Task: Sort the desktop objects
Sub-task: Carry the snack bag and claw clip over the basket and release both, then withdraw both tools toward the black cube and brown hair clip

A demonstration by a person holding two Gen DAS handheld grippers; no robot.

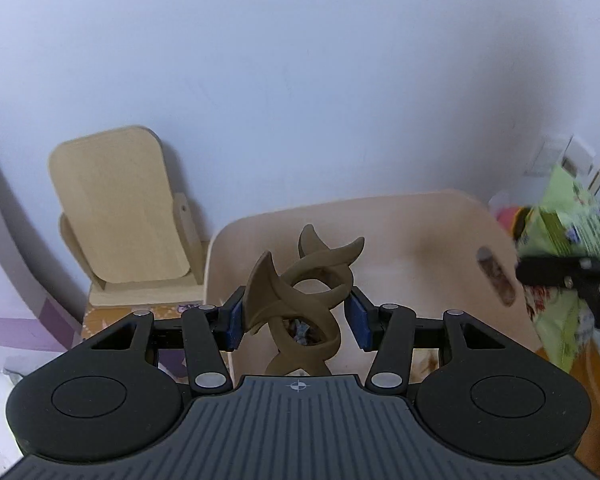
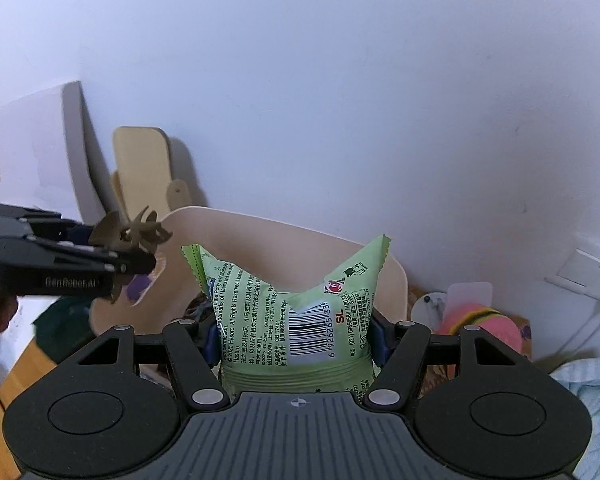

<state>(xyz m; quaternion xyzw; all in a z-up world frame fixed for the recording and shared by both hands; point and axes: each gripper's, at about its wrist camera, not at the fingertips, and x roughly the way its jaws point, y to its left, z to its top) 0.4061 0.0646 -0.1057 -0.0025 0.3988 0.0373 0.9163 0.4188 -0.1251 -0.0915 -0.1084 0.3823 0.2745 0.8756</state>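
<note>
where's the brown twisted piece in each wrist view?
Left wrist: brown twisted piece at centre, between the left claw pads.
Right wrist: brown twisted piece at the left edge, in that claw seen from the side.
Shared landmark: the pale bin behind it.

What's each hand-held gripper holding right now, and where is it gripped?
Left hand-held gripper: brown spiral ornament, pinched across its middle. Right hand-held gripper: green snack bag, squeezed at both sides near its lower end.
</note>
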